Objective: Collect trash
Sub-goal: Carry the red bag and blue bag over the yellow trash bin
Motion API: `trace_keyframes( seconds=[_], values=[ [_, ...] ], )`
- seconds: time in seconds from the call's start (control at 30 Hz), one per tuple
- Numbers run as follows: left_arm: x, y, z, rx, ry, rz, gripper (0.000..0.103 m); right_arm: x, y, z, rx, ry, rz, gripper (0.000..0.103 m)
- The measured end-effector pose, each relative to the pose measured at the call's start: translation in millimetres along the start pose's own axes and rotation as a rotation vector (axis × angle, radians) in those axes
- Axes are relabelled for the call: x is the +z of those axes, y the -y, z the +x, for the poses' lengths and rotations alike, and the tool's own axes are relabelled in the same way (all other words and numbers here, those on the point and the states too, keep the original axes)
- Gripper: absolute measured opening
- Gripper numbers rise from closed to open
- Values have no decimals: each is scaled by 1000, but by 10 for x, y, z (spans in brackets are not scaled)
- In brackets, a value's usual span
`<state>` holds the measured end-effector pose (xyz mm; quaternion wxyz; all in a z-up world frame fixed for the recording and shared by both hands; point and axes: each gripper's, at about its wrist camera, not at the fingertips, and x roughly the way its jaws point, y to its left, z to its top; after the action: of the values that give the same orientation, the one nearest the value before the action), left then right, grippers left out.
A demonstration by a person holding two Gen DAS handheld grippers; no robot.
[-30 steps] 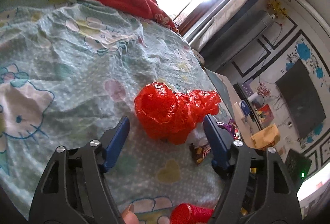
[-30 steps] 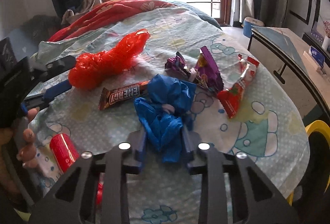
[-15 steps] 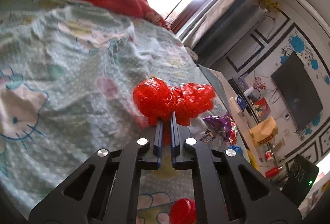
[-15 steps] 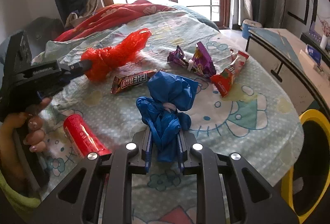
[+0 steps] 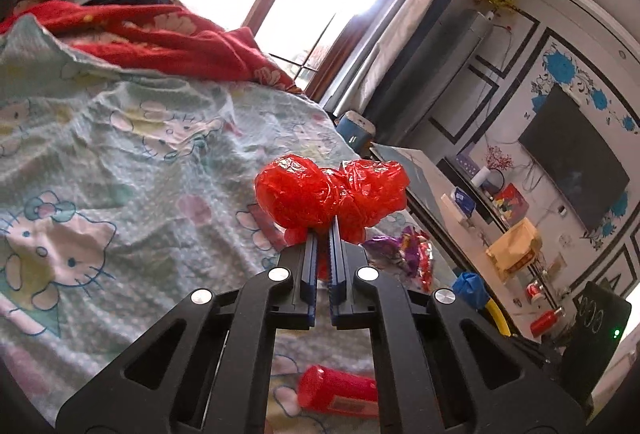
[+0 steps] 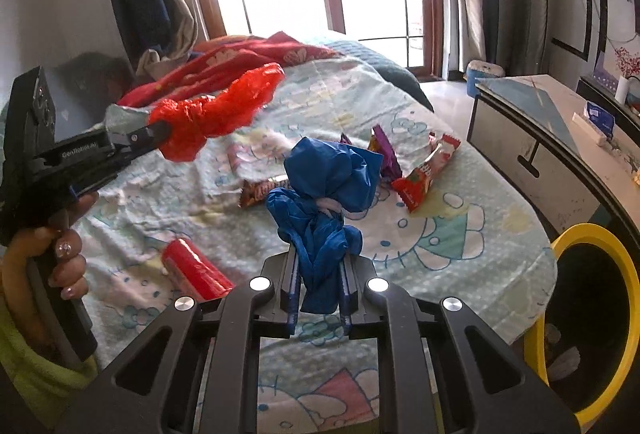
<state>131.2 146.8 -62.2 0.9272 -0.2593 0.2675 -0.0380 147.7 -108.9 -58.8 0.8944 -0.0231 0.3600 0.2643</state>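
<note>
Sunlit bedroom, cartoon bedsheet (image 6: 460,234). Our left gripper (image 5: 323,234) is clamped shut on a red bag (image 5: 328,194); our right gripper (image 6: 318,274) is closing on a blue bag (image 6: 328,178). Thin plastic may slip before the yellow bin (image 6: 580,234).

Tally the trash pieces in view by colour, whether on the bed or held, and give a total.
Red: 3: bag, can, wrapper
Blue: 1: bag
Purple: 1: wrapper
Brown: 1: bar wrapper
Total: 6
</note>
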Motion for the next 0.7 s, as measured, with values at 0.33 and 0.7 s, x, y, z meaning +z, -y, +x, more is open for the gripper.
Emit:
trace_keyframes(
  seconds=[0.33,0.7],
  values=[
    [44,326,-273,-15,35,60,1,-17,158,-349,7,46,39,15],
    [-18,552,-367,-69,38,103,1,-57,348,-493,-18,47,88,15]
  ],
)
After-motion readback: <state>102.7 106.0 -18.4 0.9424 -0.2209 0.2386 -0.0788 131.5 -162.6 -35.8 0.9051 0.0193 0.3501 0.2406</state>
